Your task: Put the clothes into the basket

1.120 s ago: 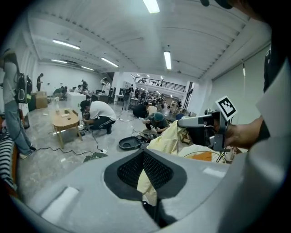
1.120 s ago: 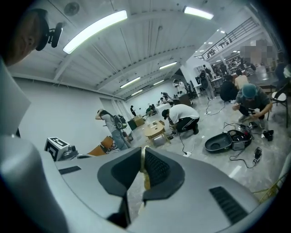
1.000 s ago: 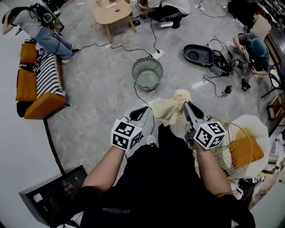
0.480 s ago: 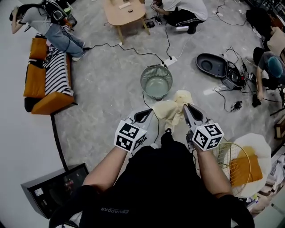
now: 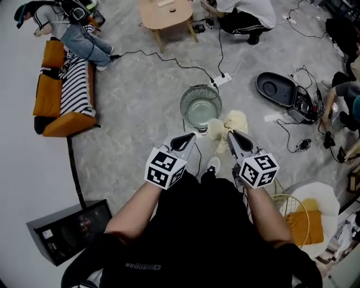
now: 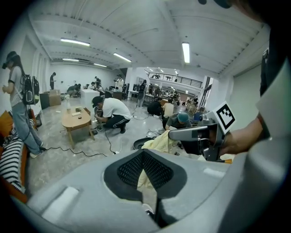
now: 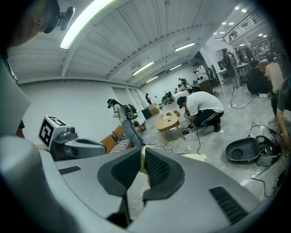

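Note:
A pale yellow cloth [image 5: 226,125] hangs bunched between my two grippers, just on the near side of the round grey mesh basket [image 5: 186,106] on the floor. My left gripper [image 5: 190,136] is shut on one edge of the cloth [image 6: 144,176], which shows as a yellow strip between its pads. At the other end my right gripper [image 5: 229,134] is shut on it too, a thin fold of cloth [image 7: 142,169] pinched between the pads. Both grippers point toward the basket, side by side. The basket holds nothing that I can see.
A wire basket [image 5: 283,203] with an orange cloth [image 5: 308,225] stands at the lower right. A power strip [image 5: 220,80] and cables lie beyond the grey basket, with an open black case [image 5: 277,88] to the right. An orange sofa [image 5: 63,95], a wooden table [image 5: 164,13] and several people ring the floor.
The grey basket has come nearer to both grippers as they moved toward it. The cloth now hangs more bunched, close to the basket's near rim. Both grips are unchanged.

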`<state>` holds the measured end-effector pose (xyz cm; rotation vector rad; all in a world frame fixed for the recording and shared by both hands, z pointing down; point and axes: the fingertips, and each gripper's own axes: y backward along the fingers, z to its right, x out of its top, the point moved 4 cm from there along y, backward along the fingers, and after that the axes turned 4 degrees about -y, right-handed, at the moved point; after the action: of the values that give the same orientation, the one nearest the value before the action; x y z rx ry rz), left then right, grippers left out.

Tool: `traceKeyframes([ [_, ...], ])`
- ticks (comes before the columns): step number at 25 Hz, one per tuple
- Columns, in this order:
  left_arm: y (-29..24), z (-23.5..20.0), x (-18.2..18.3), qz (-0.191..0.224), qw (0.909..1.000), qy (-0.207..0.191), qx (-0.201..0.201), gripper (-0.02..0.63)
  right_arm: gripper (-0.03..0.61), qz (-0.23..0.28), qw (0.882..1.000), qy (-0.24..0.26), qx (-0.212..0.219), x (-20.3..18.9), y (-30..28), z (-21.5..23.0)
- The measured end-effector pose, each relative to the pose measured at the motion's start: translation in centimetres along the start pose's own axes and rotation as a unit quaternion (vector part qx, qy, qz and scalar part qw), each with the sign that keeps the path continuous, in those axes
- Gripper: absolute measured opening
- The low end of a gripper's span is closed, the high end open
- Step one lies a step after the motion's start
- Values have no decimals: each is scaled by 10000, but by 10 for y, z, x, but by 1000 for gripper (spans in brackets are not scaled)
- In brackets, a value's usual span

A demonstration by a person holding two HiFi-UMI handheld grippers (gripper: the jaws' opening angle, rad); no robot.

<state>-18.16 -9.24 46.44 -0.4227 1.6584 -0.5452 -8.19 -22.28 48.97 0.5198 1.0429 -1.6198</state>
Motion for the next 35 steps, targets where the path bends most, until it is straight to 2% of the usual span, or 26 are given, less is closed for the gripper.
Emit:
traceKeyframes([
  [4,-1,-13,2,-100,9997,89,194,3,38,-115,9996,-211,174,4,-19,9],
  [9,-2,-36,-3,-223,9991,218,298,3,37,-213,9991,-211,304,9,-44,6],
  [16,-13,-86,0,-172,9992,339,131,3,37,-448,9984,-147,305,13,-92,-9],
  [21,-21,-133,17,-117,9998,138,-88,3,38,-550,9983,-173,42,20,-127,-21],
  [27,-35,-189,44,-39,9989,-93,-460,3,37,-457,9974,-270,-496,40,-162,-17],
  [35,-45,-228,30,-333,9910,-503,-1193,3,37,-282,9916,-463,-1172,42,-205,-15],
])
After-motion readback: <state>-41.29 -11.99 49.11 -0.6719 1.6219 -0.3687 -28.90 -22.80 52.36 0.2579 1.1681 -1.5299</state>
